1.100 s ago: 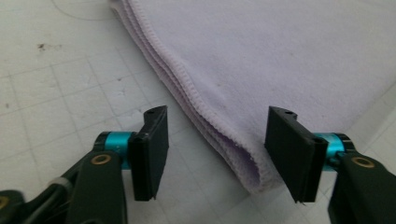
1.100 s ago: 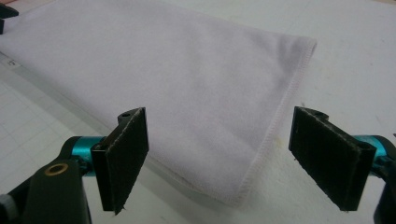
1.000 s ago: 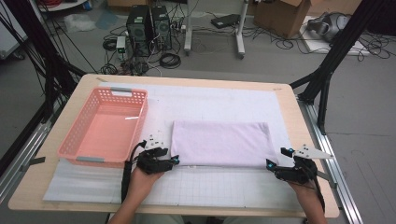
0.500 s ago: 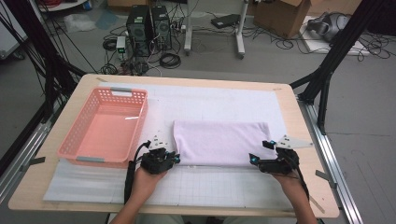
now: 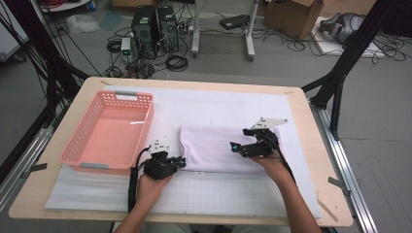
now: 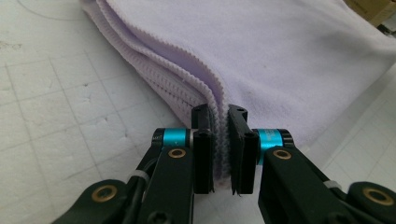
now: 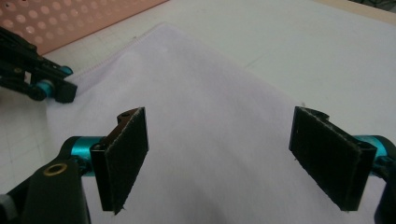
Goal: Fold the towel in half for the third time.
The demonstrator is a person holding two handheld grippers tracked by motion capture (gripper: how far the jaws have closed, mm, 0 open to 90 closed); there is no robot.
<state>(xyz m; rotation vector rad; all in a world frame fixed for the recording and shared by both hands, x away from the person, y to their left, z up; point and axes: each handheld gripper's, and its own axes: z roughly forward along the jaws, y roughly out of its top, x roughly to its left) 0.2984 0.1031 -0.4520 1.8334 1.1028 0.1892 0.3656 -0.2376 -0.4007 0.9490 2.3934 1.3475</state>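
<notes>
A folded lilac towel [image 5: 214,145] lies on the white gridded mat [image 5: 218,194], right of the basket. My left gripper [image 5: 180,161] is at the towel's near left corner. Its jaws have just been closing, and in the left gripper view they are shut on the stacked hems of the towel [image 6: 280,56], which are pinched between the pads of the left gripper [image 6: 220,140]. My right gripper [image 5: 236,147] hovers over the middle of the towel. Its pads stand wide open in the right gripper view [image 7: 217,154], with the towel [image 7: 201,93] lying flat beneath them and nothing gripped.
A pink plastic basket [image 5: 109,133] stands empty on the left of the mat, close to my left gripper. The wooden table edge [image 5: 335,194] runs along the right. Black frame posts [image 5: 340,82] stand at the corners, and computers and cables sit on the floor beyond.
My right gripper has travelled left from the towel's right end to above its middle, rising slightly. The left gripper stayed at the left corner and closed on the towel's edge.
</notes>
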